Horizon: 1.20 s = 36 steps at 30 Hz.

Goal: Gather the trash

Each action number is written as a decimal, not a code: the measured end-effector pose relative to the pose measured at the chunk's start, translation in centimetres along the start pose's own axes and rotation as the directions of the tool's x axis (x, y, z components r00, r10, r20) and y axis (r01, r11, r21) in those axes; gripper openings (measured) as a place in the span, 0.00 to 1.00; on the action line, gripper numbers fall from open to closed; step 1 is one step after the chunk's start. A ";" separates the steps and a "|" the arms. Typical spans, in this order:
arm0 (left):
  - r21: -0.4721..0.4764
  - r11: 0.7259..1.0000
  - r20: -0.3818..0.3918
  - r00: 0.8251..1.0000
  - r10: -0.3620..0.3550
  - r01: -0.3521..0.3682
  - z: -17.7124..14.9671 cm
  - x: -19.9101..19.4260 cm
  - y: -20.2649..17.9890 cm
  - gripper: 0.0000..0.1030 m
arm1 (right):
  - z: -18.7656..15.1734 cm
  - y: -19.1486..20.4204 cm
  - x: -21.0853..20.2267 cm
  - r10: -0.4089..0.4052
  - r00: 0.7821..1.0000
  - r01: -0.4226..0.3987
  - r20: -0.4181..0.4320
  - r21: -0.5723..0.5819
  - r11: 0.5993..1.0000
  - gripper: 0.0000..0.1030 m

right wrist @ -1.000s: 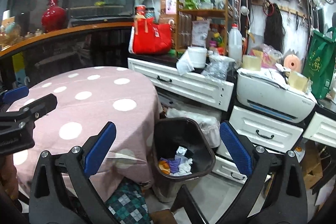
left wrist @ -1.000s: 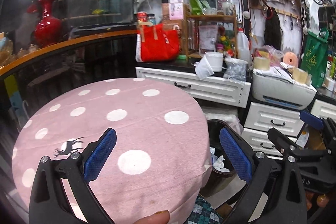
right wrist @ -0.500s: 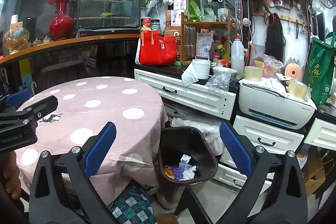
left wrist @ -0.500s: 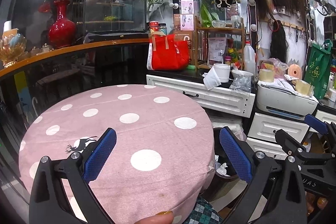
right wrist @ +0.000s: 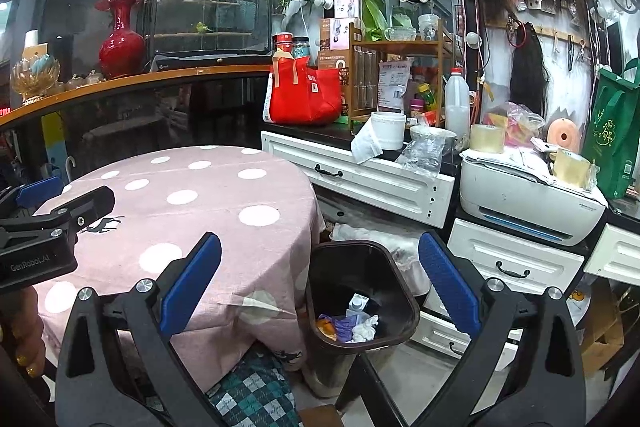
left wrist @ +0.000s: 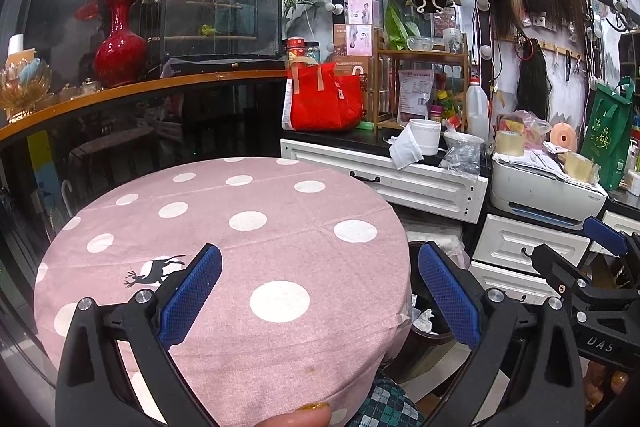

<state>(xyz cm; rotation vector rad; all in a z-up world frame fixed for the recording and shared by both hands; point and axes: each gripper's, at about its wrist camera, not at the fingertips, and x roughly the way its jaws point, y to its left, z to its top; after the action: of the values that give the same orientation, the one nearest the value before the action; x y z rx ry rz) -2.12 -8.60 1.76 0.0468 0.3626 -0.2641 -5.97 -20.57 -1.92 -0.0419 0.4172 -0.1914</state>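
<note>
Both tools empty, jaws wide: left gripper (left wrist: 320, 301) over the bare polka-dot tablecloth (left wrist: 248, 227), right gripper (right wrist: 320, 291) above the brown trash bin (right wrist: 394, 311). Trash (right wrist: 350, 323) sits in the bin at 6 o'clock. Collection looks finished, though the floor is partly hidden.

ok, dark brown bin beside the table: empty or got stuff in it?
Not empty. The dark brown plastic bin holds crumpled white paper, a purple wrapper and an orange scrap, well below the rim.

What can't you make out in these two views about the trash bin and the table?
- Left wrist view: trash bin mostly hidden behind the table edge and the left tool.
- Right wrist view: bin contents too small to identify.
- Both views: floor under the table hidden by the tablecloth.
</note>
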 end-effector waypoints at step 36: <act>0.009 1.000 -0.021 1.000 -0.012 0.012 -0.4 0.4 -0.2 0.94 | -0.2 -0.1 0.7 0.009 1.000 -0.010 -0.017 -0.008 1.000 0.94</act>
<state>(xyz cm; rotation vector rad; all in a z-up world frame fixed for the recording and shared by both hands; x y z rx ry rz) -1.92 -8.88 1.21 0.0565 0.3828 -0.2777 -5.44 -20.77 -2.37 -0.0465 0.4351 -0.1808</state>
